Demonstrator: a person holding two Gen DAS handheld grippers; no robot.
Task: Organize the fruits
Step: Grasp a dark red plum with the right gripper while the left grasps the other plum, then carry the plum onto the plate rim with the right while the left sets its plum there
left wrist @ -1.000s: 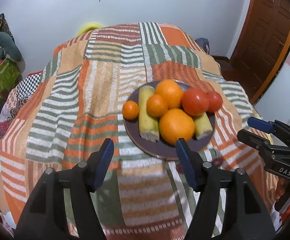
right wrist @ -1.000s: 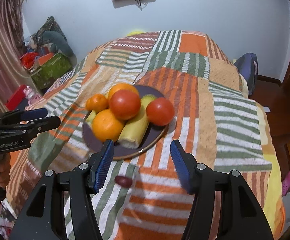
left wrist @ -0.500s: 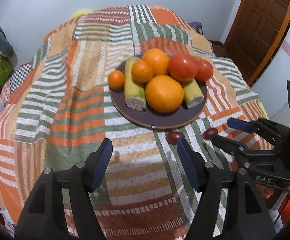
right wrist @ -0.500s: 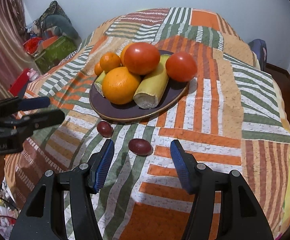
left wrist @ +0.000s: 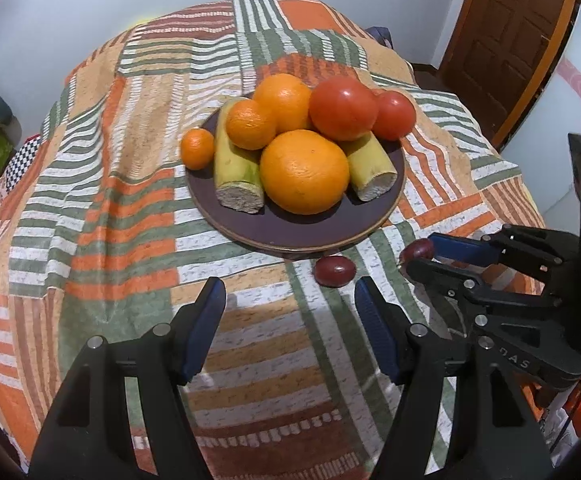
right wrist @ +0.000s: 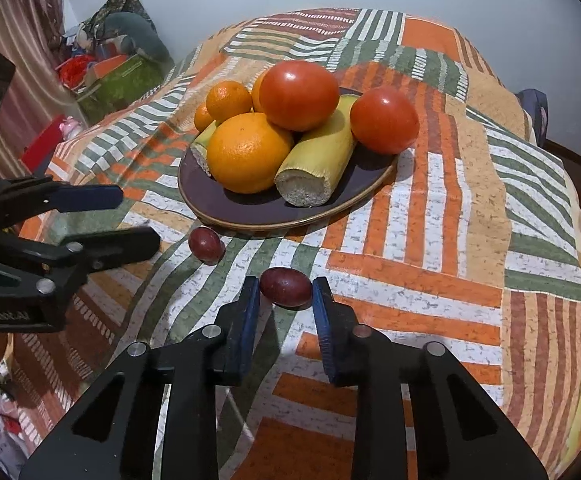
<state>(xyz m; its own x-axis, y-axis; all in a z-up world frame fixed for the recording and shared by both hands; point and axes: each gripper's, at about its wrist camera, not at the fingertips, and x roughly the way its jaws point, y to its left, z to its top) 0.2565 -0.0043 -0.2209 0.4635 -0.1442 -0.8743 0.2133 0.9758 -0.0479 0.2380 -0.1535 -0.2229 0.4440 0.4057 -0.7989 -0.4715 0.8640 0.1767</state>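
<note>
A dark plate (left wrist: 302,236) (right wrist: 250,210) on the patchwork bedspread holds oranges (left wrist: 304,172), two tomatoes (right wrist: 298,90) and two yellow-green cut stalks (right wrist: 316,160). Two small dark red fruits lie on the cloth in front of it. My right gripper (right wrist: 286,294) has its jaws around the nearer one (right wrist: 286,287) (left wrist: 416,250), narrowed but with small gaps on both sides. The other red fruit (left wrist: 335,272) (right wrist: 206,244) lies just ahead of my left gripper's right finger. My left gripper (left wrist: 290,300) is open and empty.
A small orange (left wrist: 197,149) sits at the plate's left edge. A brown door (left wrist: 502,40) stands at the right. A green box and clutter (right wrist: 118,76) lie on the floor left of the bed. The bedspread drops off at its edges.
Both grippers have moved closer and lower toward the plate. My right gripper's jaws have narrowed around the nearer dark red fruit. The left gripper stays open.
</note>
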